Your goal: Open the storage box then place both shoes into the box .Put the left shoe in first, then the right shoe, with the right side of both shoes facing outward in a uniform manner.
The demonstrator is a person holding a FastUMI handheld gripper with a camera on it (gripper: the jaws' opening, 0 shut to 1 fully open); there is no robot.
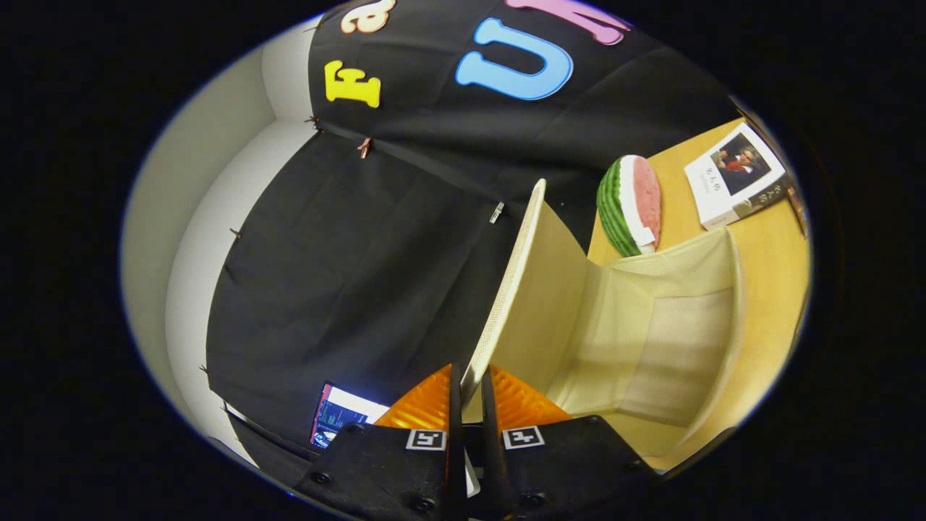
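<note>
The view is tilted steeply, so the wooden table (778, 289) runs down the right side of the frame and the black cloth wall (347, 275) takes up the middle and left. At the bottom centre, the gripper (470, 387) has its two fingers drawn close together, pinching the thin edge of the storage box's lid (517, 268) between them; both fingers press on that edge. The lid is a pale cream panel with a woven-looking rim, and it rises from the fingers toward the middle of the frame, standing open and away from the storage box (680, 340). The box itself lies just right of the lid, in the lower right of the frame, resting on the table; it is cream fabric, open, and its interior shows bare cream walls and a lighter panel at the back. Beyond the box, in the upper right, a watermelon slice (631, 205) with a green striped rind and pink flesh sits on the table, touching or nearly touching the box's far corner. Farther toward the upper right edge lies a white book (734, 177) with a portrait on its cover, apart from the slice. At the lower left, beside the fingers, a lit screen (340, 420) peeks out below the cloth. A pale wall (166, 239) curves along the far left of the frame.
</note>
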